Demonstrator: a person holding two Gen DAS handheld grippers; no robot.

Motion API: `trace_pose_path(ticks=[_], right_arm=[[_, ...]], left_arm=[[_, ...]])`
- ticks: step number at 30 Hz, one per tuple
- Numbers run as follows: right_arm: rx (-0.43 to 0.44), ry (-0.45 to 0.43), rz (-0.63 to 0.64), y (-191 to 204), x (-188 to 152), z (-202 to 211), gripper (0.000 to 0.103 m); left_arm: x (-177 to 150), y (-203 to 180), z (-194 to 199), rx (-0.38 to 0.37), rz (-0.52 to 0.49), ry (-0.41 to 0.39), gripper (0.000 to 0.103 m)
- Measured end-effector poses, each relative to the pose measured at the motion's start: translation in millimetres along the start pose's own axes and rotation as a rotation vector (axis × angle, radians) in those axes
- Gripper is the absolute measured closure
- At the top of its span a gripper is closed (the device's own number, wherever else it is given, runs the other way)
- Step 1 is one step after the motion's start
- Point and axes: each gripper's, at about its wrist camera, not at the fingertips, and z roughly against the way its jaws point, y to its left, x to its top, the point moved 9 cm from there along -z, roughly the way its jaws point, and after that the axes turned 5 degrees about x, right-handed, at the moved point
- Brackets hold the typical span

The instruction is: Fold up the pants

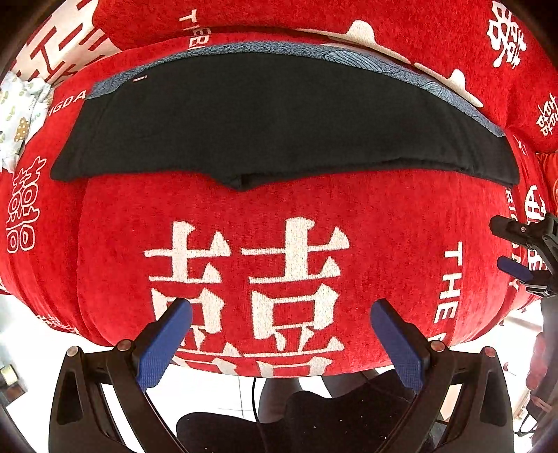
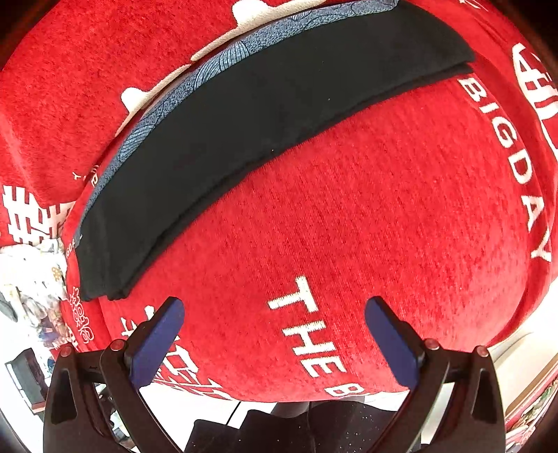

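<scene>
Black pants (image 1: pixel 279 129) lie folded flat in a long strip across a red sofa cushion, with a blue patterned cloth (image 1: pixel 265 48) showing behind their far edge. In the right wrist view the pants (image 2: pixel 244 139) run diagonally from lower left to upper right. My left gripper (image 1: pixel 280 310) is open above the cushion's front, well short of the pants, with nothing between its blue pads (image 1: pixel 164 345). My right gripper (image 2: pixel 273 310) is open too and empty, hovering near the cushion's front edge. It also appears at the right edge of the left wrist view as right gripper (image 1: pixel 505 244).
The red cushion (image 1: pixel 383 216) carries white characters and the words THE BIG DAY (image 2: pixel 516 156). A red backrest (image 1: pixel 244 17) rises behind. Crumpled white printed fabric (image 1: pixel 21 115) lies at the left. Below the cushion edge are a white floor (image 1: pixel 216 390) and a person's dark legs (image 1: pixel 331 418).
</scene>
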Motion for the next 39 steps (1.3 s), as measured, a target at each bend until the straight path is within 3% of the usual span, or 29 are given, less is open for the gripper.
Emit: trace_pose_path(ticks=[20,30,39], right_arm=[[0.013,-0.031,-0.042,2.5,-22.7,-5.8,0.0],[0.014,-0.065,-0.119,-28.3,-20.8,6.1,0.0],[0.022,-0.033,-0.149,-67.4,2.0,12.0,0.0]], left_arm=[[-12.9,16.8,-12.4,0.013,-0.049,0.013,0.001],[4.5,-10.4,-14.1,0.018,-0.125,0.002,0.001],[21.0,-53.6,-28.2,0.036,-0.135,0.044,0.001]])
